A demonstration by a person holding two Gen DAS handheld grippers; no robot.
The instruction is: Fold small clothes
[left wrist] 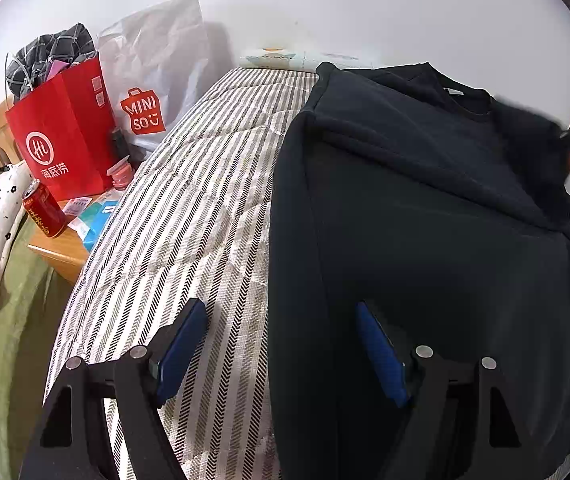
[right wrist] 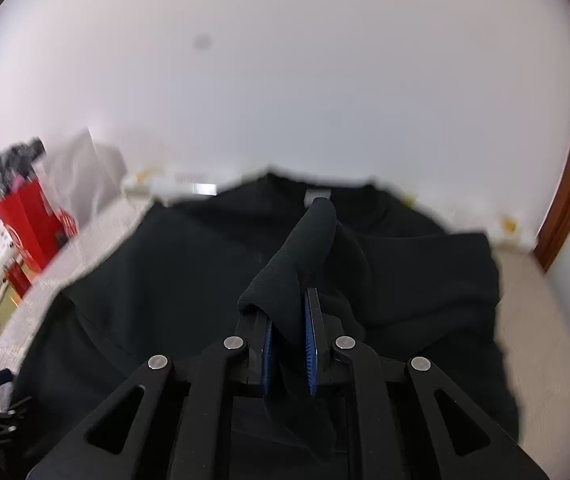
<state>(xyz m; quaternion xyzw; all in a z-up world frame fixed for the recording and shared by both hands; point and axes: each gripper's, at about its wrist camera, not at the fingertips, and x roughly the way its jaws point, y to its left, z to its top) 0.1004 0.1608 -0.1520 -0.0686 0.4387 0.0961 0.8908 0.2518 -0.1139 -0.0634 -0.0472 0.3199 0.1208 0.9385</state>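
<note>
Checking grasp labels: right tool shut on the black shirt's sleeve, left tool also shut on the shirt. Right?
Half right. The left tool is open and holds nothing, as the left wrist view shows. The right tool is shut on the black shirt sleeve.

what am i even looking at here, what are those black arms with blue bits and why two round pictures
Those are two hand-held claws, one in each of a person's hands, each with a wide-angle camera looking along its two blue-padded fingers. The left wrist picture shows the left claw open above a striped mattress, at the edge of a black sweatshirt lying on it. The right wrist picture shows the right claw shut on a fold of that sweatshirt, probably a sleeve. A red paper bag and a red can stand on the bedside table.
</note>
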